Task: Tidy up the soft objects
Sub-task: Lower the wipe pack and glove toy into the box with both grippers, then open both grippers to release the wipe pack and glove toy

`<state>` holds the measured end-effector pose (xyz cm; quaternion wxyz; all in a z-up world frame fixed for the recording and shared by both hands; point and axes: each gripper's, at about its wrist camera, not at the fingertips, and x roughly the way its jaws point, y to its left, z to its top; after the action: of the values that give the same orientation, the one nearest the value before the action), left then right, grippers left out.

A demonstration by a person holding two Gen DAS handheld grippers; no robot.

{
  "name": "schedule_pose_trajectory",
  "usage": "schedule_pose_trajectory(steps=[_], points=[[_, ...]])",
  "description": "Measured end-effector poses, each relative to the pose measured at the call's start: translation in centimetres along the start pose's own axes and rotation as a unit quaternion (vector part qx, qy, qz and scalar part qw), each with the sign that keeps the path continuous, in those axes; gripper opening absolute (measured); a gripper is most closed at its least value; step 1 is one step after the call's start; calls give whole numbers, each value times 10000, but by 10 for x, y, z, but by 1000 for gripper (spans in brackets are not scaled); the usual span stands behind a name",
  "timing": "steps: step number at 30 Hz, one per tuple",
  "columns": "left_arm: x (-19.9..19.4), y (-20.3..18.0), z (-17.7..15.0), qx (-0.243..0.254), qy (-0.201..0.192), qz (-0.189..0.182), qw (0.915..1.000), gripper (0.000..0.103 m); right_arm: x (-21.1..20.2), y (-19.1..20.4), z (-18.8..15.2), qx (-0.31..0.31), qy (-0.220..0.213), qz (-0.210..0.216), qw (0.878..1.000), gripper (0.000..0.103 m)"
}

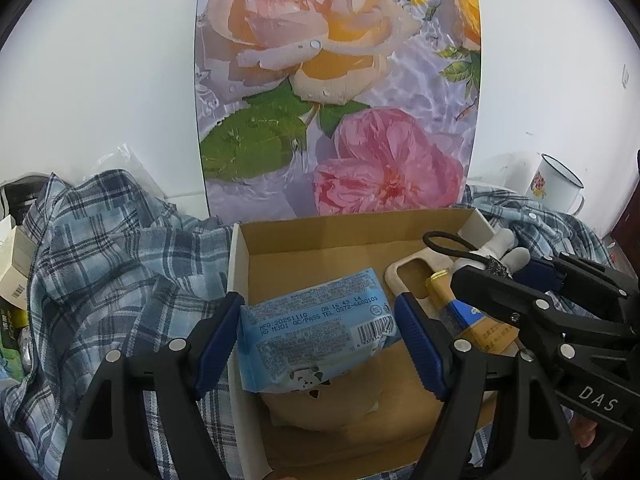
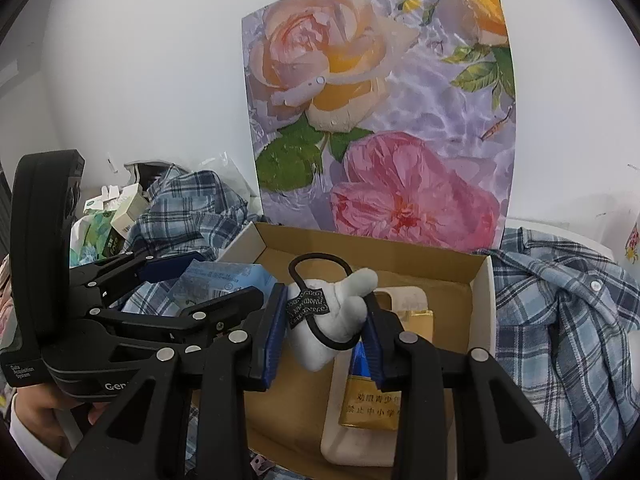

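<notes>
A light blue tissue pack [image 1: 316, 328] hangs over the left part of an open cardboard box [image 1: 360, 228], with my left gripper [image 1: 318, 338] shut on its two sides. Under it in the box lies a tan soft object [image 1: 340, 404]. My right gripper [image 2: 324, 330] is shut on a white plush rabbit hair tie [image 2: 336, 312] with a black elastic loop [image 2: 320, 260], held over the box [image 2: 480, 312] above a beige phone case [image 2: 404, 300] and a gold and blue packet [image 2: 370, 404]. In the left wrist view the right gripper [image 1: 520, 276] and the hair tie [image 1: 500, 252] show at the right.
A blue plaid shirt [image 1: 112, 260] lies crumpled around both sides of the box [image 2: 560, 320]. A floral rose board [image 1: 340, 92] leans on the white wall behind. A white enamel mug [image 1: 554, 186] stands at the back right. Small cartons [image 2: 124, 216] are piled at the left.
</notes>
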<state>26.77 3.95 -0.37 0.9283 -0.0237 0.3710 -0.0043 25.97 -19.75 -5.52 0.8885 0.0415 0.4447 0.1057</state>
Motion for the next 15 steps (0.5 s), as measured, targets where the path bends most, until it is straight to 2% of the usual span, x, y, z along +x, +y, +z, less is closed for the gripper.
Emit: schedule_pose_trajectory(steps=[8,9,10,11,12,14,15], points=[[3,0,-1,-18,60,-34,10000,81,2,-4,-1,63,21,-66,10000,37],[3,1,-1,-48,52,-36,10000,83,2,-5,-1,84,44,-80,9999,46],[2,1,0,-80,32,17,10000,90,2,-6,0,107,75,-95,9999,57],[0,2,1,-100,-5,120,9999,99,1,-8,1,137,55,-135,9998,64],[-2,3,2,-107,-58,171,9998,103,-1,-9,1,174,10,-164,9997,73],[-7,8,3,-192,-192,246,9993,103,-7,-13,3,266,-97,-172,9995,84],[-9,12,4,-243,-252,256,9991,103,-11,-15,5,311,-176,-237,9991,96]])
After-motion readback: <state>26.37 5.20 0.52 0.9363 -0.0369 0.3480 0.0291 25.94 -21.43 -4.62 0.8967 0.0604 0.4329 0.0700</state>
